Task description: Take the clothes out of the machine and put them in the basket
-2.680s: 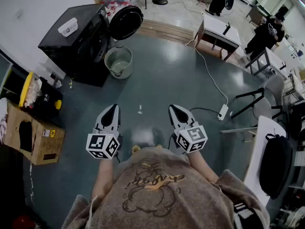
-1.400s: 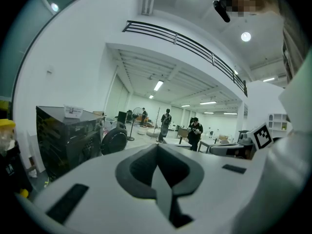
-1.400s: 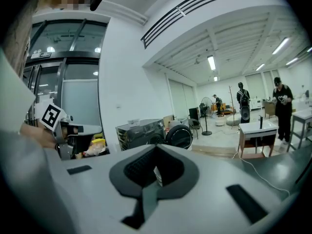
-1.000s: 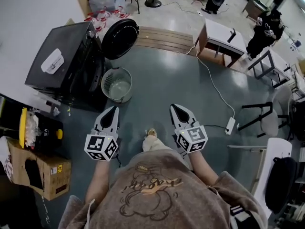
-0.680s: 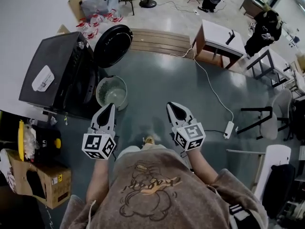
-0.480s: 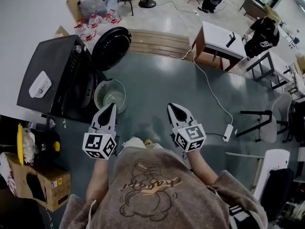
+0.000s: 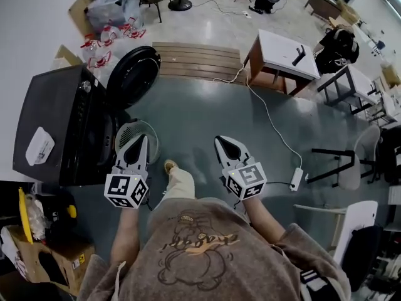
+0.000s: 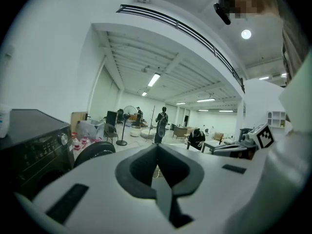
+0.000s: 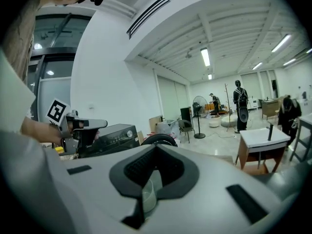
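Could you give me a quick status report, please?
Both shut, empty: left gripper, right gripper. On the machine, door open; no clothes visible. Beside it the basket; nothing blocking.

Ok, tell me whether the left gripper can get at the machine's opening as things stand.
Probably not from here: the left gripper, jaws shut, hangs short of the machine, with the basket on the floor before its front. But the door is swung wide open, so the way in looks free.
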### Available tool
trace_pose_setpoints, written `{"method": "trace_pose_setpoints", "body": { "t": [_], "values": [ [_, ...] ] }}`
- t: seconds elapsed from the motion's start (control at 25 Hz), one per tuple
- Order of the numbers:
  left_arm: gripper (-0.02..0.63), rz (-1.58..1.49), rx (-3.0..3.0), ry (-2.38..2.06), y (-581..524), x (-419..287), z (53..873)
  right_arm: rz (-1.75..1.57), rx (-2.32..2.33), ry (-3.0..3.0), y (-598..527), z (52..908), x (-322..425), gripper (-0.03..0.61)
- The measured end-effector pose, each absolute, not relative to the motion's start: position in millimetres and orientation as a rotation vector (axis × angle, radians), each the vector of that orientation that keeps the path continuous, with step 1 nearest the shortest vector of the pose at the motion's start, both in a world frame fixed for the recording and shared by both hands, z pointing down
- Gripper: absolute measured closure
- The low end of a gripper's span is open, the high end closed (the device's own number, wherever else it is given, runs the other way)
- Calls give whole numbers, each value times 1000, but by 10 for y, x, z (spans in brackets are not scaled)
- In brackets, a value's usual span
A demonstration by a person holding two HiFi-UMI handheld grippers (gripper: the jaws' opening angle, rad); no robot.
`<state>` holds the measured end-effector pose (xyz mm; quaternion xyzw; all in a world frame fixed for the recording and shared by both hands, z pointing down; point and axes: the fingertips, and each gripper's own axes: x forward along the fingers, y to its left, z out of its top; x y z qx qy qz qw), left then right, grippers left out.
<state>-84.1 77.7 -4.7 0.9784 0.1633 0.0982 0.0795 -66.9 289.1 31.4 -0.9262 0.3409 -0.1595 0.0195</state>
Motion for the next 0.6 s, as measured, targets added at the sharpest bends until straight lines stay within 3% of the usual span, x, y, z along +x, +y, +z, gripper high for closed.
{"method": "trace_pose_setpoints", "body": {
  "t": [0.32, 0.6],
  "values": [
    [607, 293, 2911, 315, 107, -172, 3, -541, -2806, 1310, 2019, 273, 197, 581],
    [607, 289, 2904, 24, -699, -41, 53, -571, -2639, 1732, 832, 282, 635, 581]
  ]
}}
